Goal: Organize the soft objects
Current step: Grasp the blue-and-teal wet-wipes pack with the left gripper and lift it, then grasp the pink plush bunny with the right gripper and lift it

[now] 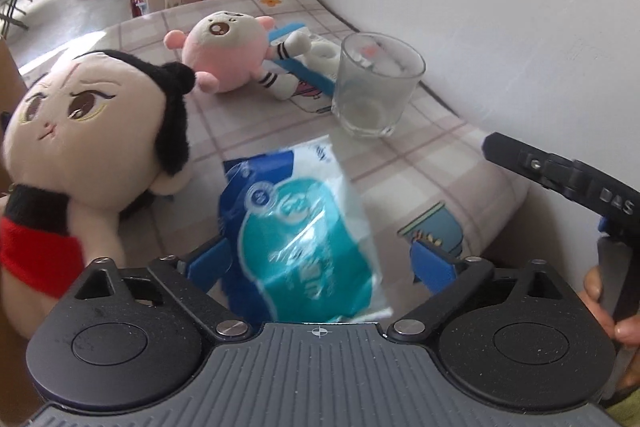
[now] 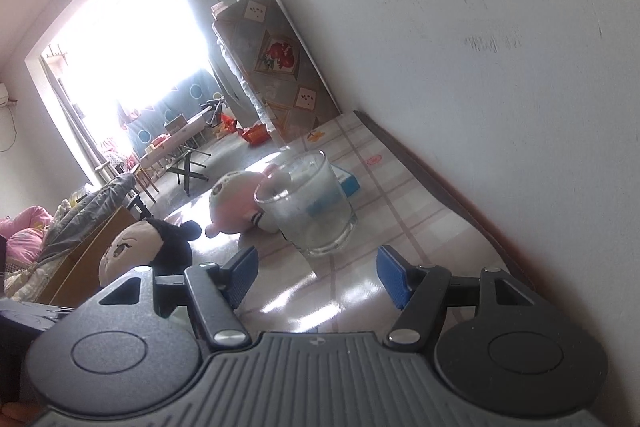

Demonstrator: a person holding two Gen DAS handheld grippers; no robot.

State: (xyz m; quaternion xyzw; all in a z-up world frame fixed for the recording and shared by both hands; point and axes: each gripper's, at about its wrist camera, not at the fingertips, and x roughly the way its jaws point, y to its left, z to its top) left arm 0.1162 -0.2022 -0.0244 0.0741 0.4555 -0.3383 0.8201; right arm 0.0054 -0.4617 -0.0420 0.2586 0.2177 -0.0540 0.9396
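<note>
Lying between wide-apart left gripper [image 1: 320, 259] pads, untouched: tissue pack [image 1: 304, 231]; right gripper [image 2: 316, 275] spread, empty, nr glass [image 2: 312, 203].

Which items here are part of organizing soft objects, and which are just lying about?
Job: black-haired plush doll; pink plush toy; tissue pack between the open left gripper's fingers.
Lying about: empty glass; blue-edged box behind it.

L tool [image 1: 320, 263] open, tissue pack [image 1: 304, 235] btwn pads, blurred.
</note>
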